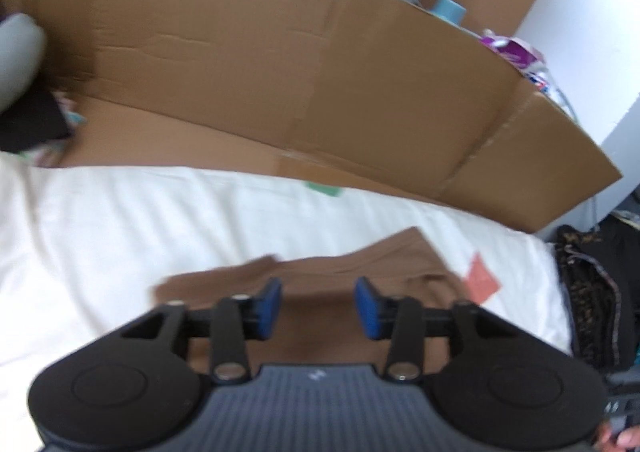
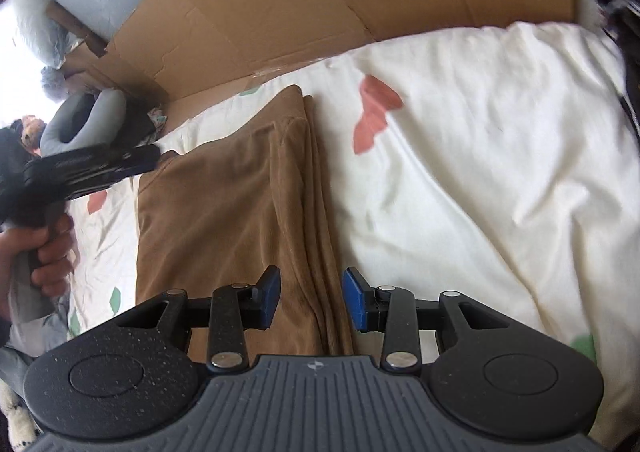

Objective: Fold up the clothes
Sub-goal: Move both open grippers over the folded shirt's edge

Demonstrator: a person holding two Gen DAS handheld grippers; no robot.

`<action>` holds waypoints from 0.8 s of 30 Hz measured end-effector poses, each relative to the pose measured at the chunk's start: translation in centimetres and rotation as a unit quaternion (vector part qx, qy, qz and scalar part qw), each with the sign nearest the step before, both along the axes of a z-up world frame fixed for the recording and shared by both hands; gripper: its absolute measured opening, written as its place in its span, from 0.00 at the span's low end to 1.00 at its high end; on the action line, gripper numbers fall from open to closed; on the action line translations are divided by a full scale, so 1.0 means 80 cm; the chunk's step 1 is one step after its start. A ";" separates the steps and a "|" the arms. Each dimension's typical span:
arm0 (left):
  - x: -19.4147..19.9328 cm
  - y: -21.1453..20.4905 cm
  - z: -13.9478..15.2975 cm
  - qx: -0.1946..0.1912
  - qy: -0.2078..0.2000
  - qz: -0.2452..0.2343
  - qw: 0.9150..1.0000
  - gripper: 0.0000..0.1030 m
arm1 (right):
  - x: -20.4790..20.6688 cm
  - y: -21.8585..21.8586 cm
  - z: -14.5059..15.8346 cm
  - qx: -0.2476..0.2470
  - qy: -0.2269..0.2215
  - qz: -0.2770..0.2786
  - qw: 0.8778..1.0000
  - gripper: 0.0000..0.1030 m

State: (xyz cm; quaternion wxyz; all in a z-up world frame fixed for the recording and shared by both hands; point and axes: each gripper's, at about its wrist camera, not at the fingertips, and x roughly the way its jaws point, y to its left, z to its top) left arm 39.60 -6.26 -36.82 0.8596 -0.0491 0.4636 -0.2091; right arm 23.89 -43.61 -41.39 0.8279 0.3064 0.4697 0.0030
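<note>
we note a brown garment (image 2: 236, 211), soft with a velvety nap, lying folded in a long rectangle on the bed (image 2: 480, 155). its right edge shows several stacked layers. the bed cover is cream cloth, wrinkled, printed with red and green patches. a flattened cardboard sheet (image 1: 280, 71), creased and taped, stands along the far side of the bed.

right tongs (image 2: 310, 300): parted to a moderate gap, blue pads (image 2: 358, 304) empty, hovering over the garment's layered right edge near its close end. we cannot tell whether they touch the cloth.

left tongs (image 1: 318, 306): parted about as wide, nothing between the pads, above the garment; this view is blurred.

only the right wrist view shows the left tongs from outside (image 2: 96, 167), black, held by a hand (image 2: 44, 252) at the garment's far left corner, with a grey u-shaped cushion (image 2: 86, 119) behind. only the left wrist view shows a dark patterned cloth pile (image 1: 592, 292) at the bed's right end, and a light blue cup (image 1: 448, 7) behind the cardboard.
</note>
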 end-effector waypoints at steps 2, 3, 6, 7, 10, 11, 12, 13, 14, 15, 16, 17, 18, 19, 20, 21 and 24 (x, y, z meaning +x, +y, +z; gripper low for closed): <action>0.001 0.013 -0.001 0.009 -0.004 0.010 1.000 0.66 | 0.010 0.000 0.001 -0.001 -0.002 0.006 1.000 0.41; 0.002 0.019 -0.003 0.013 -0.004 0.015 1.000 0.66 | 0.015 0.000 0.001 -0.001 -0.003 0.009 1.000 0.41; 0.008 0.030 -0.016 0.030 0.007 0.034 0.999 0.66 | 0.018 -0.004 -0.006 -0.012 0.012 0.018 1.000 0.41; 0.010 0.033 -0.021 0.029 0.014 0.039 0.999 0.66 | 0.018 -0.008 -0.007 -0.014 0.018 0.020 1.000 0.41; 0.022 0.042 -0.040 0.036 0.046 0.057 0.997 0.67 | 0.014 -0.020 -0.007 -0.019 0.023 0.022 0.999 0.40; 0.025 0.046 -0.045 0.040 0.055 0.068 0.995 0.64 | 0.011 -0.024 -0.007 -0.019 0.023 0.016 0.999 0.41; 0.028 0.051 -0.051 0.040 0.064 0.079 0.994 0.64 | 0.009 -0.028 -0.006 -0.018 0.024 0.011 0.999 0.41; 0.033 0.055 -0.055 0.031 0.072 0.090 0.993 0.63 | 0.005 -0.033 -0.005 -0.018 0.025 0.004 1.000 0.41; 0.038 0.061 -0.059 0.020 0.079 0.102 0.991 0.61 | 0.000 -0.034 -0.003 -0.021 0.028 0.002 0.999 0.40; 0.042 0.065 -0.062 0.012 0.083 0.117 0.990 0.54 | -0.004 -0.034 -0.002 -0.020 0.029 0.004 0.999 0.40; 0.045 0.070 -0.064 0.005 0.087 0.132 0.987 0.47 | -0.008 -0.034 -0.002 -0.017 0.028 0.007 0.999 0.40; 0.046 0.075 -0.062 0.002 0.088 0.148 0.985 0.31 | -0.012 -0.034 -0.001 -0.011 0.027 0.007 1.000 0.40; 0.048 0.080 -0.059 -0.005 0.089 0.162 0.983 0.22 | -0.015 -0.033 -0.001 -0.002 0.024 0.005 1.000 0.40; 0.049 0.085 -0.055 -0.018 0.088 0.172 0.981 0.20 | -0.018 -0.032 -0.001 0.006 0.021 0.003 1.000 0.41; 0.050 0.090 -0.050 -0.028 0.085 0.178 0.980 0.15 | -0.020 -0.032 -0.001 0.017 0.018 -0.001 1.000 0.41; 0.050 0.092 -0.044 -0.029 0.076 0.178 0.981 0.14 | -0.023 -0.031 -0.002 0.025 0.017 -0.003 1.000 0.40; 0.043 0.093 -0.033 -0.013 0.060 0.169 0.984 0.17 | -0.032 -0.028 -0.001 0.040 0.014 -0.004 0.999 0.42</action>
